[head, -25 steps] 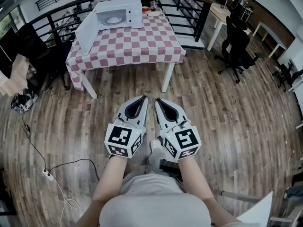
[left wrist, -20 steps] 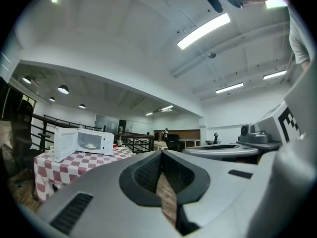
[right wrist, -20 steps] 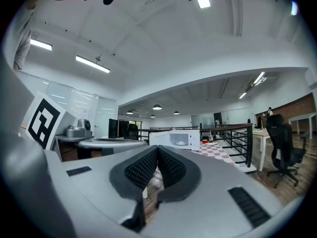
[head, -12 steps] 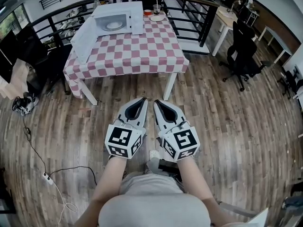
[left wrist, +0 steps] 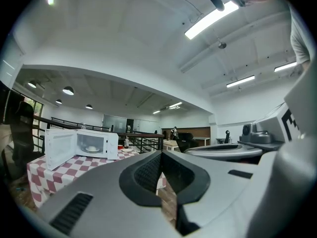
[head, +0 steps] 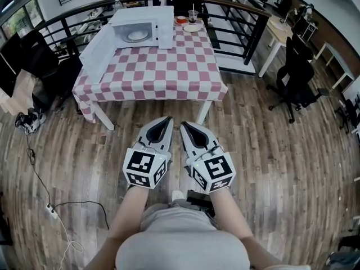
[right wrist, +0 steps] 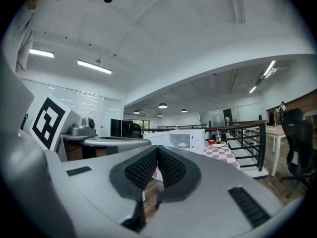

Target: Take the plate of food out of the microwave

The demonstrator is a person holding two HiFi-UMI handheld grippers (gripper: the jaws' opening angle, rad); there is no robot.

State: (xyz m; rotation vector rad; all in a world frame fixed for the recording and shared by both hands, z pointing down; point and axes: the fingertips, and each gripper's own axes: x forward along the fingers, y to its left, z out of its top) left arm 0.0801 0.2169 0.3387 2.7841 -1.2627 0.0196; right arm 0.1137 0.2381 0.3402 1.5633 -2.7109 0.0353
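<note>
1. While both tools sit well short of the table [head: 169, 72], left gripper [head: 168, 118] and right gripper [head: 183, 125] have jaws pressed together, empty.
2. Plate of food [head: 136, 36]: round, pale, inside the boxy white microwave [head: 164, 18], door [head: 98, 46] swung wide.
3. Judged best: part the jaws before the cavity, pinch the thin hard rim on 2 sides, withdraw level.
4. Red-and-white checked cloth [head: 140, 89] looks soft, liable to snag.

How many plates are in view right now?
2. One plate sits inside the open microwave. The second plate lies on the table, at its far right corner beside a cup. More may hide behind the microwave.
</note>
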